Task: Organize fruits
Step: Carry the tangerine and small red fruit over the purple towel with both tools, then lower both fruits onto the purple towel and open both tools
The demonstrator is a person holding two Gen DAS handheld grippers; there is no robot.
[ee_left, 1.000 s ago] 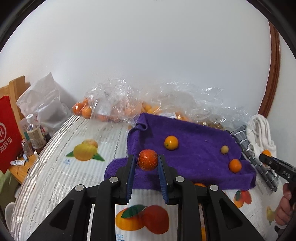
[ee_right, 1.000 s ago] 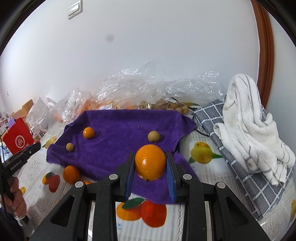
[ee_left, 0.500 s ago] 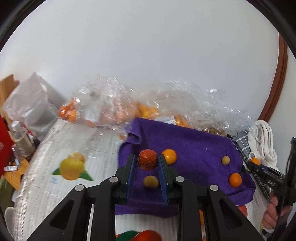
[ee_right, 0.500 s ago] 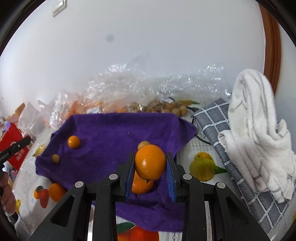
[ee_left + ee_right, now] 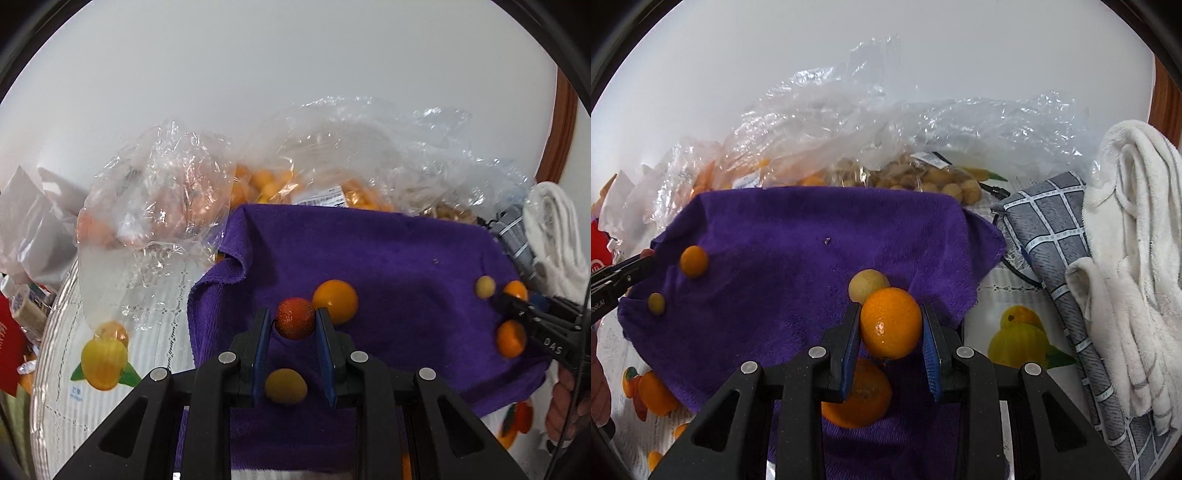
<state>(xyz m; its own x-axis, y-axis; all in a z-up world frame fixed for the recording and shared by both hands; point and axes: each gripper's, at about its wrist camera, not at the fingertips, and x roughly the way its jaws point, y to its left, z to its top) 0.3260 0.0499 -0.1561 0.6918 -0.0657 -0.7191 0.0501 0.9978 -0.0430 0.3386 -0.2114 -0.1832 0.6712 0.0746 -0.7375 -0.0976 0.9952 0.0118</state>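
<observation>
The table (image 5: 1001, 295), under a fruit-print cover, carries a purple towel (image 5: 798, 236) spread across its middle, with clear plastic bags (image 5: 849, 122) of fruit heaped at 12 o'clock and a white towel (image 5: 1134, 236) on a grey checked cloth (image 5: 1052, 236) at 3 o'clock. In the right wrist view the right hand-held gripper (image 5: 891, 330) is clamped on an orange (image 5: 891, 323), held above the purple towel; a second orange (image 5: 862, 395) lies directly under it at 6 o'clock and a pale round fruit (image 5: 866, 282) sits just beyond at 12 o'clock. The left hand-held gripper (image 5: 294, 325) is clamped on a small red fruit (image 5: 295, 317), level with the towel's near half; a small orange fruit (image 5: 336, 301) lies just beside it at 1 o'clock, and a yellow fruit (image 5: 286, 386) below at 6 o'clock. Each gripper points forward and slightly down. The likely next move is a straight lowering beside matching fruit.
</observation>
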